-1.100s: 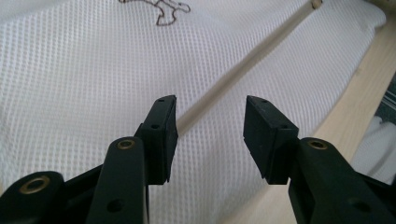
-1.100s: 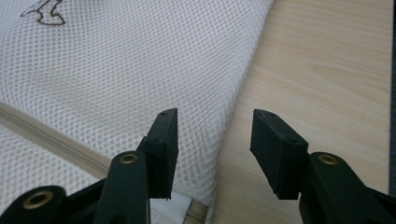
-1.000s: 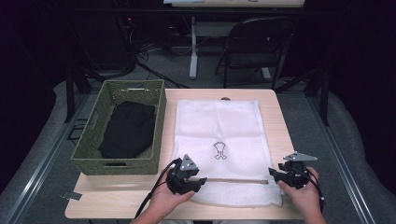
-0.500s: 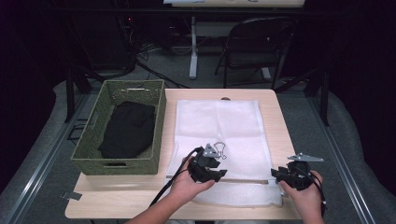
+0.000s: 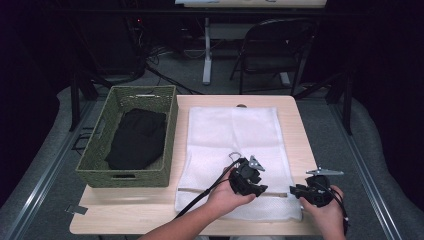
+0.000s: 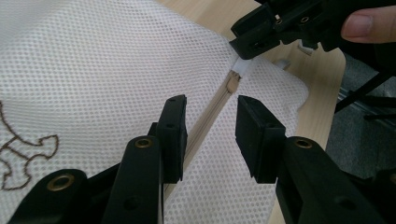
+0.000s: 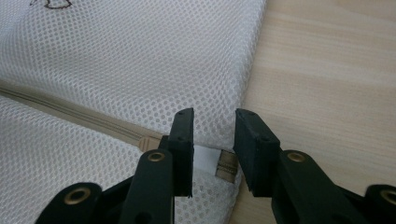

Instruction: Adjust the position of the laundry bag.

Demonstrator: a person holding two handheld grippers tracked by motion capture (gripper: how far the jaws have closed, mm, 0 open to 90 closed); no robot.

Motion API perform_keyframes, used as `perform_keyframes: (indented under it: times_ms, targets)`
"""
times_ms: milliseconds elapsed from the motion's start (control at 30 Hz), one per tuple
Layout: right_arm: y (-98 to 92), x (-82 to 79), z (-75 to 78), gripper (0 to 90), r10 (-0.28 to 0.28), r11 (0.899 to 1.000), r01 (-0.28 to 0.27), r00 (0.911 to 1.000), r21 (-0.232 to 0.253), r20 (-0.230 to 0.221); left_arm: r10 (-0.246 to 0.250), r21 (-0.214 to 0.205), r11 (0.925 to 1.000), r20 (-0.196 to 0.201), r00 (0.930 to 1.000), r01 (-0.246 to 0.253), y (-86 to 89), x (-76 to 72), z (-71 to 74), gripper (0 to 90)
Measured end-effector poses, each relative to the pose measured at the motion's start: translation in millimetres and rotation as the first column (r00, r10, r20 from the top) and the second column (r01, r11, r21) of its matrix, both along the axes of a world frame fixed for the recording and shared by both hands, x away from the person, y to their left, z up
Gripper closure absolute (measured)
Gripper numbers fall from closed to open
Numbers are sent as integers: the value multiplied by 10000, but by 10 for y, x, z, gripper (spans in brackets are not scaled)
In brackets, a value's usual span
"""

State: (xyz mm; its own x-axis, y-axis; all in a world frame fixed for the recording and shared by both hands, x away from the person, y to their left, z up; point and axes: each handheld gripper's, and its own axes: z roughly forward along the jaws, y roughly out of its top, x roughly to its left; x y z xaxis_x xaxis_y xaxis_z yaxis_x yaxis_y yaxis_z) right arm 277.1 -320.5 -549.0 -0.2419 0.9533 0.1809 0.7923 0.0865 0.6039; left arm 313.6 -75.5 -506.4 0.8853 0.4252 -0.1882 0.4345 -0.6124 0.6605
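Observation:
A white mesh laundry bag point(image 5: 232, 130) lies flat on the wooden table point(image 5: 300, 125), its beige zipper point(image 6: 205, 128) running along the near edge. My left gripper point(image 5: 261, 189) hovers over the zipper, jaws apart and just closing, with the zipper line passing beneath the gap point(image 6: 210, 105) and the pads not touching it. My right gripper point(image 5: 299, 190) is at the bag's right corner. Its jaws point(image 7: 214, 119) have just been closing and straddle the zipper's end, where a white tab point(image 7: 205, 163) lies; a gap still shows on both sides. The brown zipper pull point(image 6: 232, 84) sits just short of the right gripper point(image 6: 289, 23).
A green woven basket point(image 5: 95, 160) stands left of the bag with a black garment point(image 5: 137, 137) inside. Bare table wood point(image 7: 336, 70) runs right of the bag's corner. A folding chair point(image 5: 275, 50) and table legs stand beyond the far edge.
My left hand has slid right along the zipper, from the bag's left part to close beside the right gripper. The right hand has stayed at the corner.

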Motion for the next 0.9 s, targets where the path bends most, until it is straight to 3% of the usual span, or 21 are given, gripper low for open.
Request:
perform_keyframes:
  times_ms: [333,567,800,900]
  targets:
    - [-61,24,-88,667,-201,9992,212,9993,353,-317,-69,-93,9999,-330,9994,66,-126,6,-117,651]
    - [-47,43,-115,641,-292,9988,305,9990,376,-353,-336,293,9990,21,9994,336,-199,-41,-197,655]
    - [-49,52,-120,638,-220,9991,233,9991,365,-352,-535,436,9976,-66,9985,537,-276,-60,-259,656]
    - [-65,63,-129,634,-216,9980,236,9991,581,-355,-572,459,9973,-122,9983,577,-304,-68,-286,656]
